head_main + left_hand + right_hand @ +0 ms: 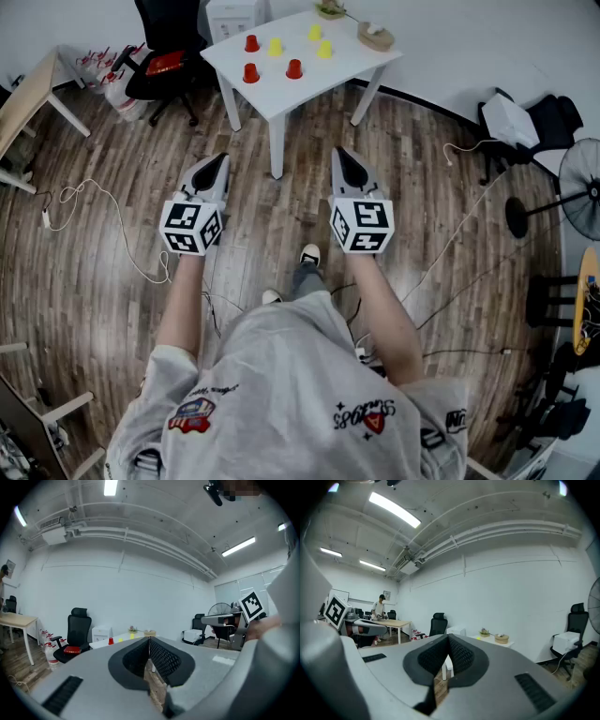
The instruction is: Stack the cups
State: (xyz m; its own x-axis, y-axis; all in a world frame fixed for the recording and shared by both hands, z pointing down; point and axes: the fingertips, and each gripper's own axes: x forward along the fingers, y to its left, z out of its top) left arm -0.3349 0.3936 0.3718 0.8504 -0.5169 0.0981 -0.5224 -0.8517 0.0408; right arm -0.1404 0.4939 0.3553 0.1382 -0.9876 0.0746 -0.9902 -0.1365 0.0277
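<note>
**Both hand-held grippers shut and empty, cups unstacked on the desk**

A wooden floor (281, 234) fills most of the head view, with cables (103, 202) trailing over it. At its far side stands a white desk (352, 61), with a black office chair (164, 42) to its left. The person (291, 394) stands well back from the desk, arms held out level. The left hand-held gripper (221, 161) and the right hand-held gripper (341, 156) hang side by side over the floor, well short of the desk, both pointing toward it. Each one's jaws are pressed together with nothing between them (its own view shows the ribbed pads meeting at the tip). On the desk, three red cups (250, 72) and three yellow cups (275, 46) stand apart from one another, none stacked. The reds are toward the left and the yellows further right. A small round basket (376, 37) sits near the desk's far right corner.
</note>
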